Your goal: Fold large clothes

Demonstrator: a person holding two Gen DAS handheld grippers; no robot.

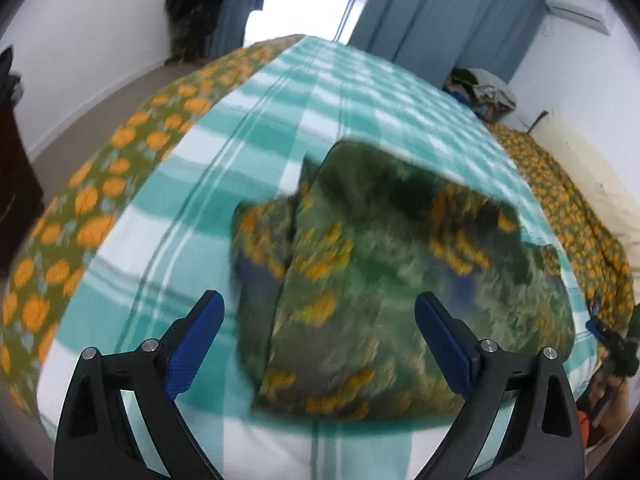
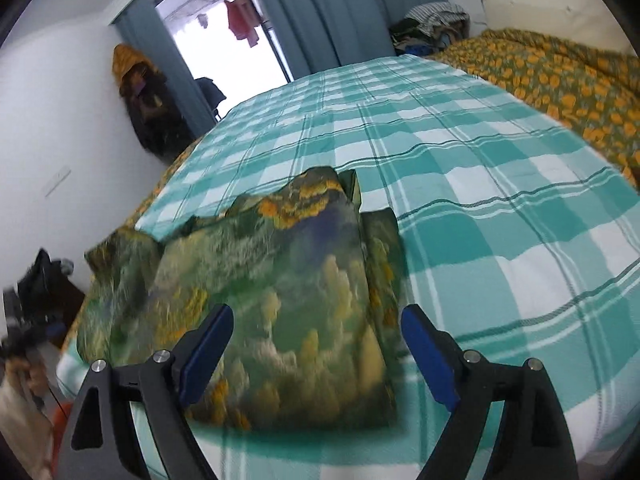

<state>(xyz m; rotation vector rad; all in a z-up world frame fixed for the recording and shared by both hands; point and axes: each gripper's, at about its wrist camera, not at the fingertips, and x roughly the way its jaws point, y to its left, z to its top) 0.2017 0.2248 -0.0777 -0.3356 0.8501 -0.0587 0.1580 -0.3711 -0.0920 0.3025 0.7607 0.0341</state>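
While both grippers tilt down toward the bed, neither holds anything. The left gripper (image 1: 318, 338) has its jaws spread wide, released, blue pads either side of the near edge of the folded cloth (image 1: 384, 288), not pressing it. The right gripper (image 2: 318, 354) is likewise released, jaws wide apart, hovering over the near part of the same cloth (image 2: 276, 288); contact cannot be told because of blur. The cloth, green with orange flowers, lies as a folded bundle on the teal checked sheet (image 2: 480, 184) near the bed's front edge. An orange-flowered bedspread (image 2: 552, 76) lies beside the sheet. Further back, a heap of clothes (image 2: 436, 24), then blue curtains (image 2: 332, 12).
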